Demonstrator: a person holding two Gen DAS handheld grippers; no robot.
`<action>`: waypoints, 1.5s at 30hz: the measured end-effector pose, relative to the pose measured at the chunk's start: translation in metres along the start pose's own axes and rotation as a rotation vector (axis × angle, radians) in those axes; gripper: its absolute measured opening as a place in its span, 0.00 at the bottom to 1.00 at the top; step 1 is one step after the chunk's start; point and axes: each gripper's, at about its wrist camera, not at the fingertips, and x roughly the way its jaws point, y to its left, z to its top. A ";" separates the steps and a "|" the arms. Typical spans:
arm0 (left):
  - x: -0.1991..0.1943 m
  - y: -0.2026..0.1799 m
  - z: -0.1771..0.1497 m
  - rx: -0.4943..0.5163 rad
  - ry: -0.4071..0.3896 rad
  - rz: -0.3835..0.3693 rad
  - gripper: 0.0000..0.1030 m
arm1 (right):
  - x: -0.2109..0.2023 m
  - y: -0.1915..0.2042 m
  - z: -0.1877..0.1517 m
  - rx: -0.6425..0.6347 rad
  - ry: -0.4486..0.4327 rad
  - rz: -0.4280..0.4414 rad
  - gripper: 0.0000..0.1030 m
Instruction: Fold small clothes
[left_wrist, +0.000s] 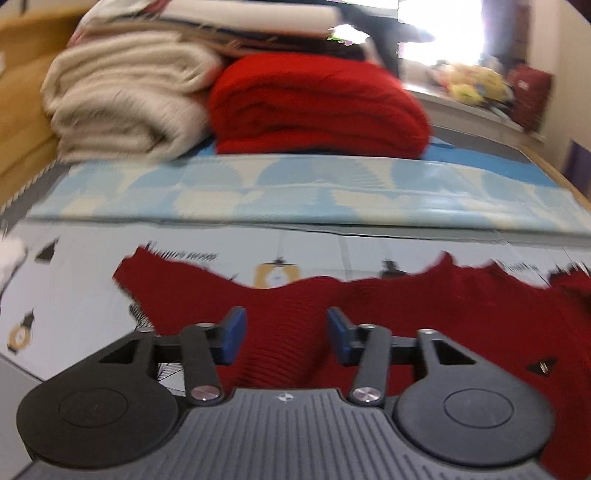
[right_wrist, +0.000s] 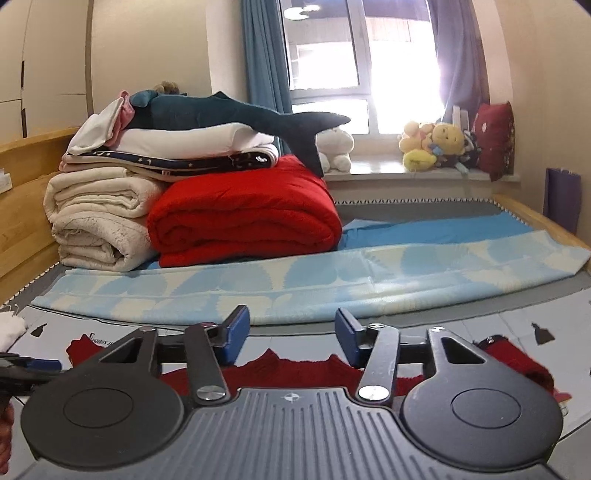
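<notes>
Red knit lies flat on the printed sheet, near edge of bed. Left gripper fingers apart over it, nothing pinched; right gripper fingers apart above far hem. Drop lower, pinch one layer at corners, lift evenly.

Dark red ribbed knit garment, spread mostly flat with wavy upper edge, occupying the lower centre and lower right of the left wrist frame.

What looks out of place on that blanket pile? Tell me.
The plush shark lying along the top of the folded stack: its tail overhangs the edge, drooping past the red folded blanket. Otherwise the pile looks tidy.
</notes>
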 end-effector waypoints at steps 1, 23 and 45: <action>0.010 0.010 0.001 -0.034 0.015 0.018 0.40 | 0.002 0.000 0.000 0.000 0.012 0.001 0.44; 0.117 0.110 -0.022 -0.381 0.228 0.116 0.33 | 0.034 0.003 -0.039 -0.086 0.277 0.013 0.39; 0.046 0.012 0.027 -0.358 0.074 -0.303 0.07 | 0.027 -0.022 -0.032 -0.037 0.302 -0.025 0.39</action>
